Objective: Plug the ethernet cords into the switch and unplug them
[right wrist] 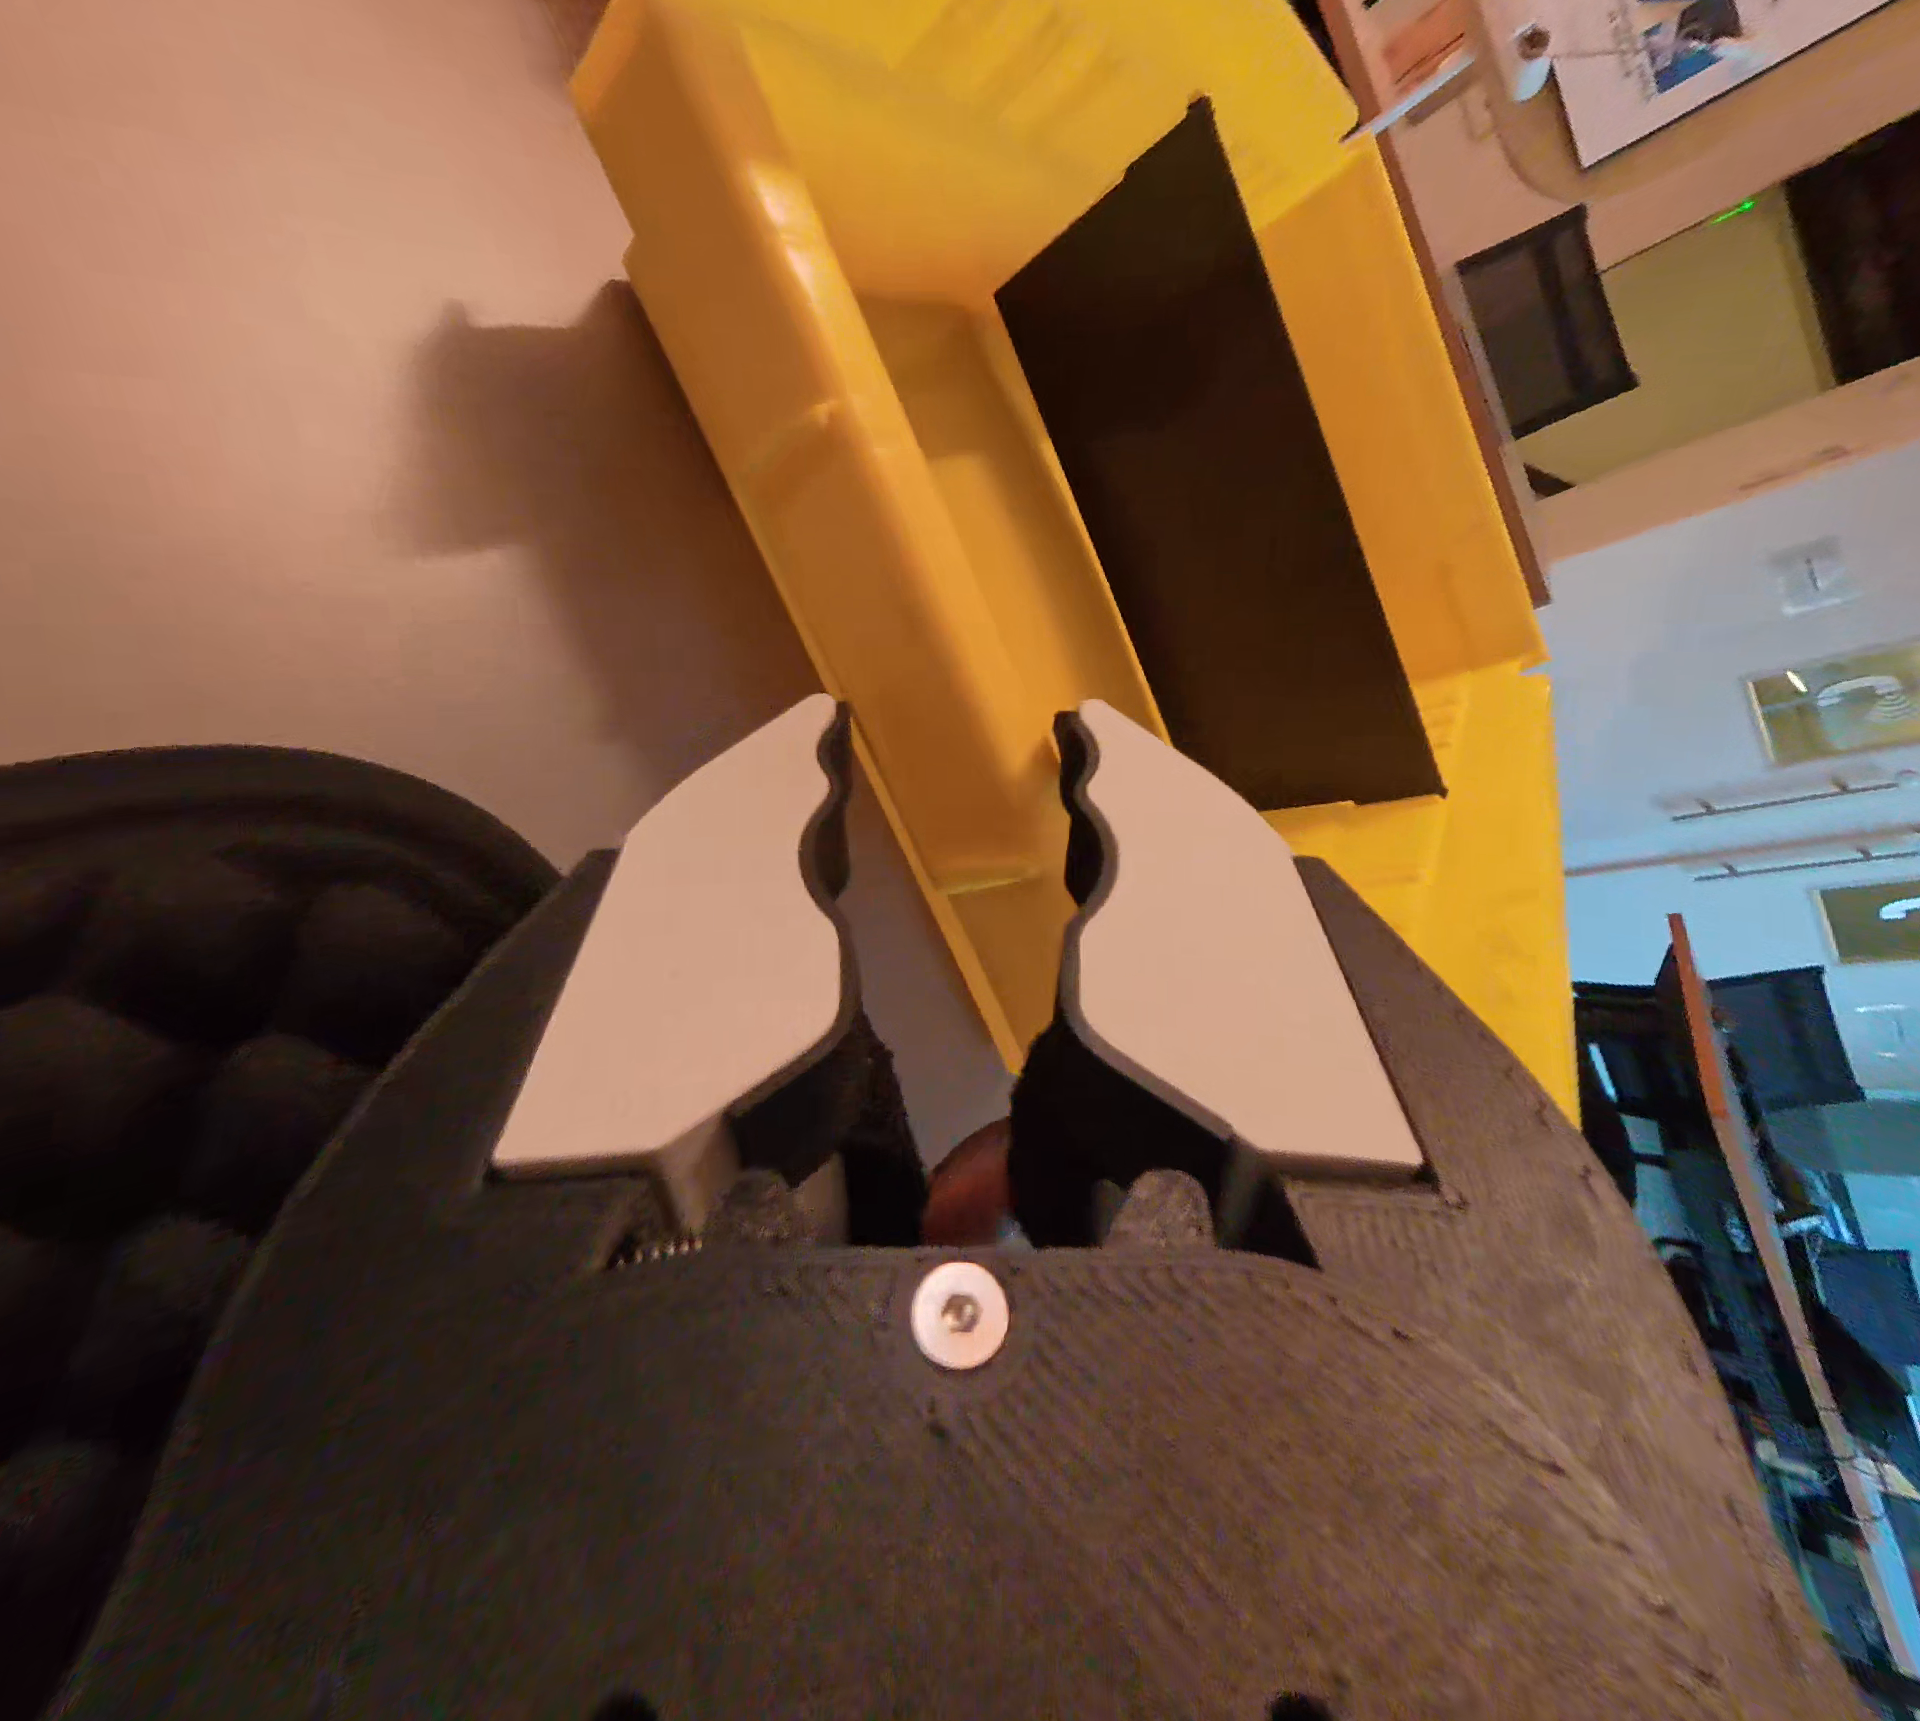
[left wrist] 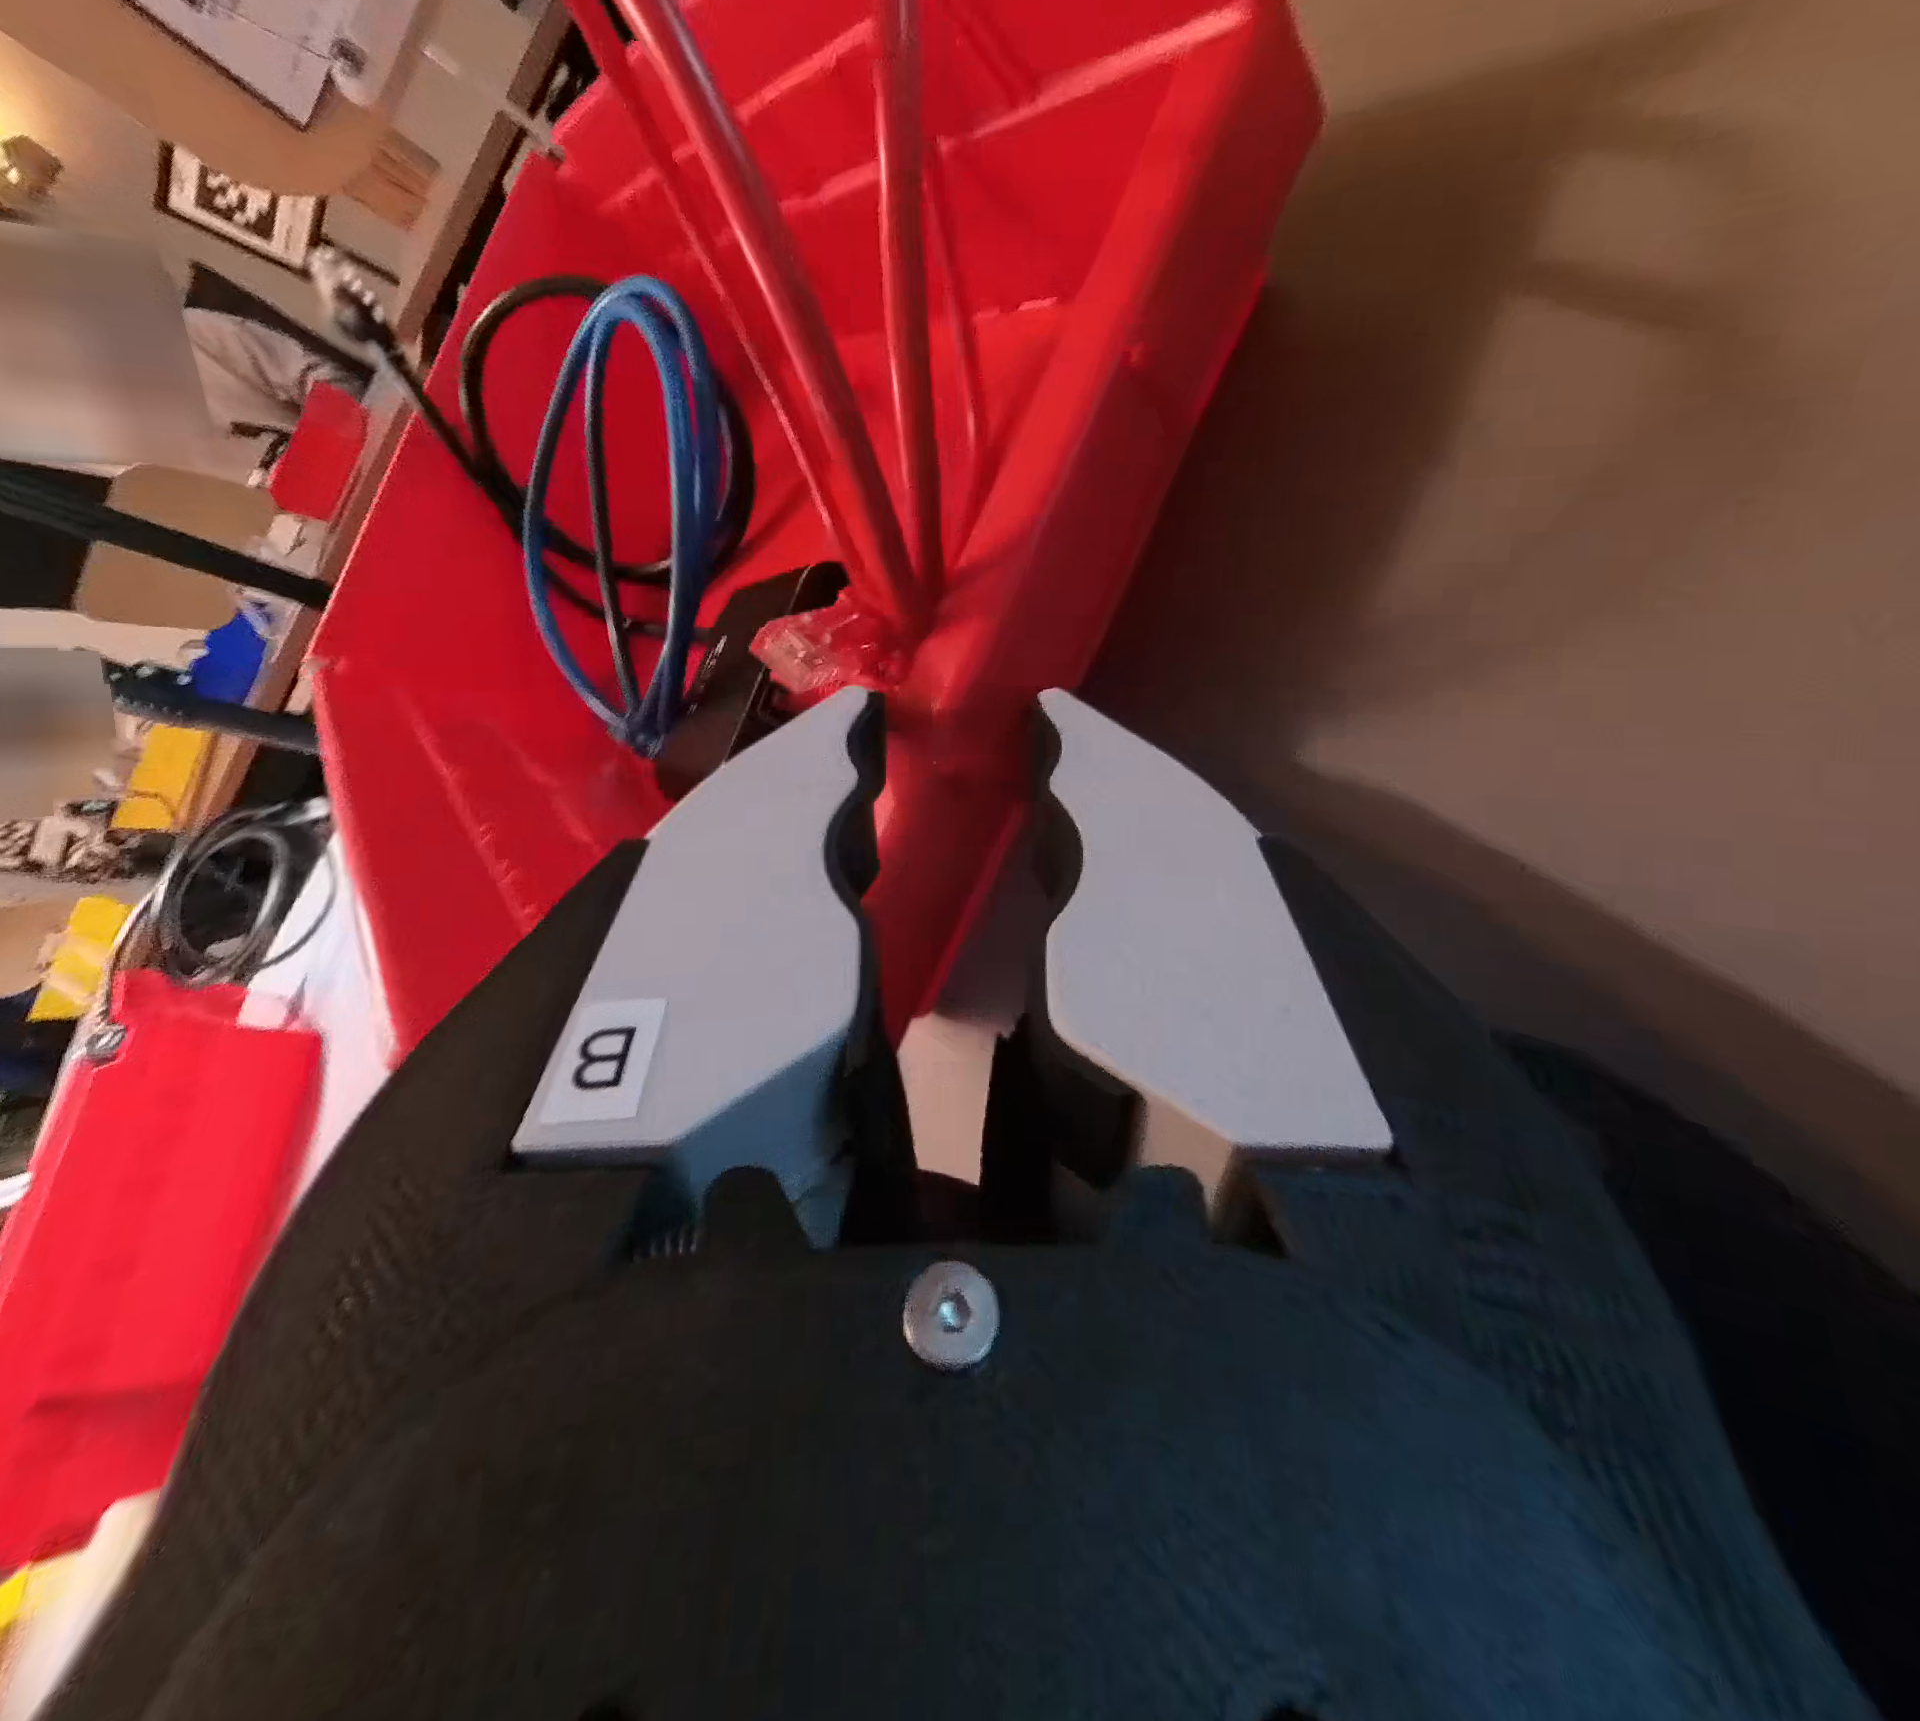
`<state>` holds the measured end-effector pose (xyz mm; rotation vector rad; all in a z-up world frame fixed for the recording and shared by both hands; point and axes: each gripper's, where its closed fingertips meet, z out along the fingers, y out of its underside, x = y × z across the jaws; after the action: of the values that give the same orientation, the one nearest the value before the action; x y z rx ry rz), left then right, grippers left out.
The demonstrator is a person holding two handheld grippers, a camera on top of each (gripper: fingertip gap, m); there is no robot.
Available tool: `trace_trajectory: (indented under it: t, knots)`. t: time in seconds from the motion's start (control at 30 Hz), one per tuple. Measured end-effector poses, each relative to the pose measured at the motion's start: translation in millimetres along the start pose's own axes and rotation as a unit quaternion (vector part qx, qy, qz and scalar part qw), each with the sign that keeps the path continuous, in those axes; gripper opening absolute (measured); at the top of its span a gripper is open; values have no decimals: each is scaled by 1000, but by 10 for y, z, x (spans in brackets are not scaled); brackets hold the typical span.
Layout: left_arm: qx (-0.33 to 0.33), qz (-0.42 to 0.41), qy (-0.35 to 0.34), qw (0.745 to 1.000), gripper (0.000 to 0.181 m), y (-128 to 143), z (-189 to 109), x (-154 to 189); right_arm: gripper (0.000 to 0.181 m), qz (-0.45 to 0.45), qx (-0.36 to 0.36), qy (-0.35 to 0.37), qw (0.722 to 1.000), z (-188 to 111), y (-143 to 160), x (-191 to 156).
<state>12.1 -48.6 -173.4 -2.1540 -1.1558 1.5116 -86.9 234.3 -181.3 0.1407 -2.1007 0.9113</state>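
Left gripper [left wrist: 954, 715] nearest, jaws apart, straddling the near corner of the red bin [left wrist: 997, 237]. Right gripper [right wrist: 951, 731] likewise parted at the yellow bin [right wrist: 935, 144] rim, holding nothing. Inside the red bin: looped red cord [left wrist: 727, 196], blue cord [left wrist: 623, 508], black cord [left wrist: 488, 383]. Cords are light and limp; grasp at the rigid, fragile clear plug [left wrist: 816, 643]. Switch not identifiable.

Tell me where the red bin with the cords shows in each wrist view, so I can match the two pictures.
Left wrist view: the red bin fills the centre and upper middle, right ahead of the left gripper, with cords in it.
Right wrist view: only a small red patch shows at the top edge, possibly that bin; the yellow bin dominates.
Shared landmark: the beige tabletop.
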Motion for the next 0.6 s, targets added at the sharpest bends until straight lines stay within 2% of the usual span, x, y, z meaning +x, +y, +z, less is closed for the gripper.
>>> trace_trajectory:
  t: [0.1, 0.13, 0.17, 0.2, 0.27, 0.33, 0.37, 0.4, 0.43, 0.5, 0.6]
  knots:
    - [-38, 0, -16, 999, 24, 219, -35, -193, 38, 9, -17, 5, 1000, 6, 62, 44]
    - [-49, -5, -28, 998, 20, 319, -66, -293, 38, 13, -25, 10, 1000, 0, 93, 64]
    - [-59, -15, -56, 997, 0, 423, -119, -450, 38, 12, -33, 18, 999, -10, 130, 87]
    - [-79, -27, -90, 992, 0, 578, -180, -637, 38, 11, -43, 26, 999, -23, 171, 113]
    - [-123, -34, -74, 989, 0, 937, -267, -757, 38, 10, -59, 40, 997, -52, 244, 155]
    - [-128, -14, -46, 991, 1, 1167, -334, -779, 38, 6, -61, 45, 997, -69, 270, 171]
    - [-116, 6, -45, 992, 6, 1200, -360, -800, 38, 4, -58, 46, 997, -71, 266, 171]
    - [-89, 26, -48, 995, 20, 1155, -371, -815, 38, 1, -55, 46, 997, -70, 259, 169]
    - [-48, 39, -51, 997, 36, 1036, -367, -820, 39, -2, -50, 45, 998, -70, 245, 165]
    - [18, 50, -38, 998, 45, 792, -329, -791, 49, -4, -20, 46, 999, -67, 153, 163]
    - [0, 130, -14, 991, 52, 807, -124, -826, 52, -3, 17, 37, 999, -57, 21, 115]
